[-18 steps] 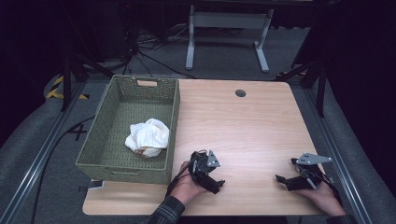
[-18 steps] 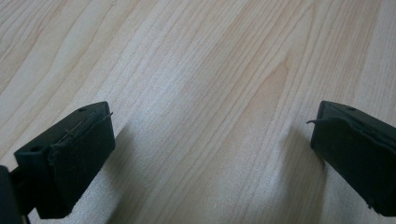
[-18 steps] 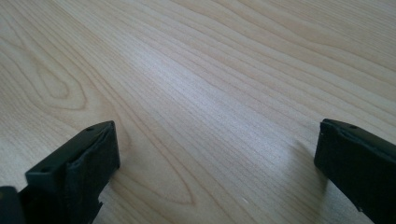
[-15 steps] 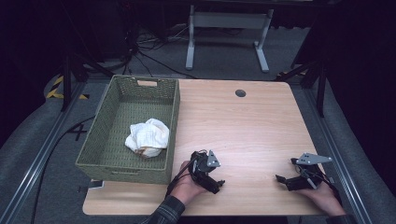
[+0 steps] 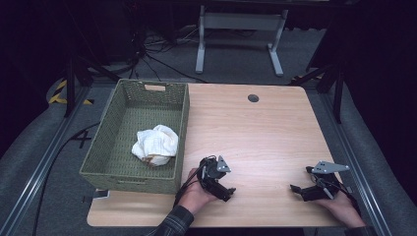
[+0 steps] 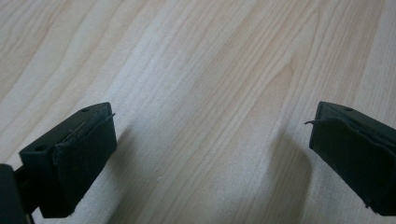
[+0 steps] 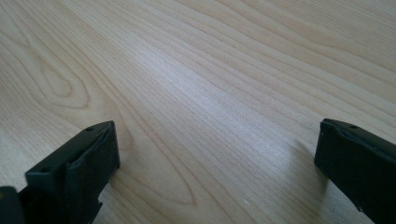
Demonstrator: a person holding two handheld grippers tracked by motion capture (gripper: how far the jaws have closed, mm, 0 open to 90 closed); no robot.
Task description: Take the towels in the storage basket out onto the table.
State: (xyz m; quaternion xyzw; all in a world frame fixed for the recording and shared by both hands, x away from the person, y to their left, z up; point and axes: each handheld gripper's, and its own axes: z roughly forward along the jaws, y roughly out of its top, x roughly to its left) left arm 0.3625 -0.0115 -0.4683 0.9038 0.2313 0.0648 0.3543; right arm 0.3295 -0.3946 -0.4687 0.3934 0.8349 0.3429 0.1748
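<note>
A woven olive basket (image 5: 183, 123) stands on the left part of the wooden table (image 5: 255, 137), and a crumpled white cloth (image 5: 155, 143) lies inside it near its front. My left gripper (image 5: 228, 191) rests low on the table near the front edge, just right of the basket's front corner, open with nothing between its pads (image 6: 84, 154). My right gripper (image 5: 296, 190) rests near the front right corner, jaws pointing left, also open and empty, with bare wood between its pads (image 7: 91, 158).
A small dark round hole (image 5: 253, 98) sits in the tabletop near the far edge. Beyond the table is a grey floor with cables and a white metal stand (image 5: 236, 29). Metal rails run along both sides of the table.
</note>
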